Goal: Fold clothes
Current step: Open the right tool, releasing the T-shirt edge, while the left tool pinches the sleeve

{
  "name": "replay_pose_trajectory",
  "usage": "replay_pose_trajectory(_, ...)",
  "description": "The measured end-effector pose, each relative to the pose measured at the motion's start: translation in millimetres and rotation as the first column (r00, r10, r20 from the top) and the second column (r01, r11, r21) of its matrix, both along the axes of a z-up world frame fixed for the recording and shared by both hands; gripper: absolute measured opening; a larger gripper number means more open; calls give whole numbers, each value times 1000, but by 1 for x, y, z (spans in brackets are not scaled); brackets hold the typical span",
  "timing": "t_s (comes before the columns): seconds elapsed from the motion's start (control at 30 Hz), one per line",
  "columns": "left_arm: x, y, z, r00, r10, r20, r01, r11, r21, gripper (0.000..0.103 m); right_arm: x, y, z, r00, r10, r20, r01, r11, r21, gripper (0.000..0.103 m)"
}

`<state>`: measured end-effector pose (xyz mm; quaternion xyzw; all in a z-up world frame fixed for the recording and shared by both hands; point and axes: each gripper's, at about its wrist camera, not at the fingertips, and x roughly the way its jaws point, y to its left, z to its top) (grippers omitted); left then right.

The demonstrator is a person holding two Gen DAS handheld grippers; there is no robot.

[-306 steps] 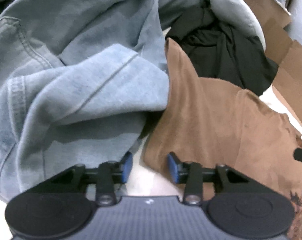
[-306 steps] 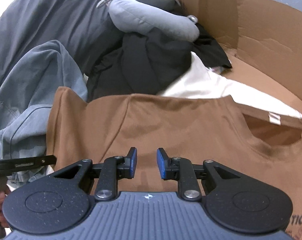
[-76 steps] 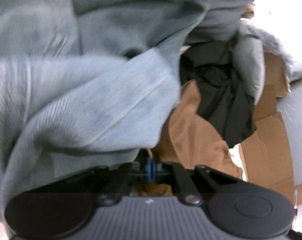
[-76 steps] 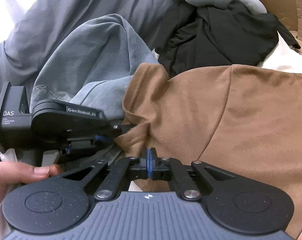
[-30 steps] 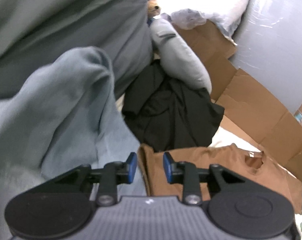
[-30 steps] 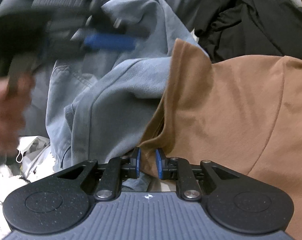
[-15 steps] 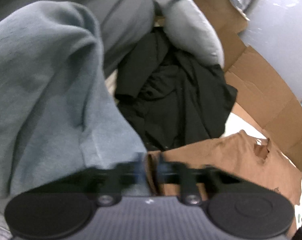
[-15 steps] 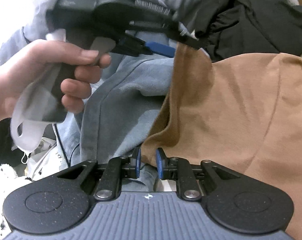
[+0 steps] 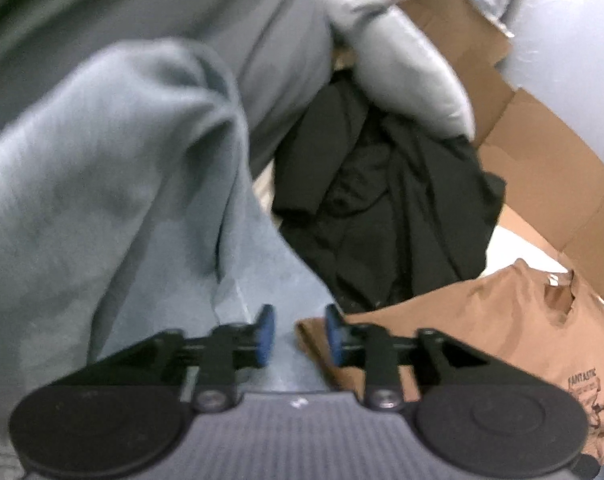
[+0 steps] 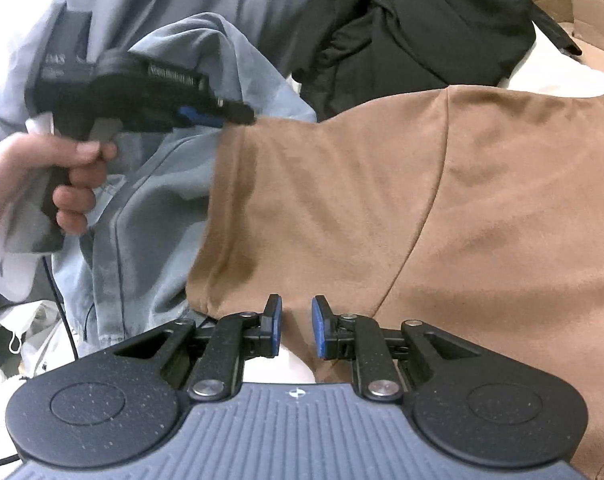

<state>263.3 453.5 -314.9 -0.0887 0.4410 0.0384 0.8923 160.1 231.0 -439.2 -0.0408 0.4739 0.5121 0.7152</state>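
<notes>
Both hand-held grippers now stand open with nothing between their pads, where 2.5 seconds ago each was clamped shut on the edge of the brown short-sleeved cotton T-shirt (image 10: 402,208). The right hand-held gripper (image 10: 295,328) hovers just above the shirt's near edge, its blue pads (image 10: 275,326) parted by a modest gap, brown cloth visible beyond and below them. The left hand-held gripper (image 9: 296,334) is likewise parted, with the shirt's folded corner just beside its right pad and the rumpled pale-blue denim garment (image 9: 113,208) ahead and to its left; from the right wrist view it sits at the far left corner of the shirt.

The brown shirt lies spread flat ahead of the right gripper, its sleeve edge laid over the denim. Judging by this, the fold or straightening pull is released and the cloth has settled; the next step seems to be a fresh grip for another fold.

Beyond lie a heap of black clothing (image 9: 386,208), a grey padded cushion (image 9: 402,68) and brown cardboard sheets (image 9: 542,152).
</notes>
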Motion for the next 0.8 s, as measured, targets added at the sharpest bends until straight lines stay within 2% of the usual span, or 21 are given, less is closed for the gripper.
replay_pose_trajectory(0.07,-5,-11,12,999,-25,28,24,999,40,36,-2,-4,3,1000,4,6,-5,1000,5,17)
replay_pose_trajectory(0.23,-21,-52,41,986,-124,112,116,990,76,36,3,-15,8,1000,-20,18,20,1000,-2,17)
replay_pose_trajectory(0.3,-28,-66,41,982,-143,122,139,990,36,34,5,-18,10,999,-26,27,26,1000,-9,17)
replay_pose_trajectory(0.5,-41,-101,-1,970,-241,23,241,970,-20,27,12,-31,8,998,-19,64,22,998,-53,17)
replay_pose_trajectory(0.63,-51,-88,-26,973,-223,-56,223,975,-3,25,16,-37,0,998,-14,67,20,996,-85,17)
replay_pose_trajectory(0.8,-67,-63,-35,977,-183,-110,188,981,40,19,18,-42,-7,998,2,66,6,994,-108,17)
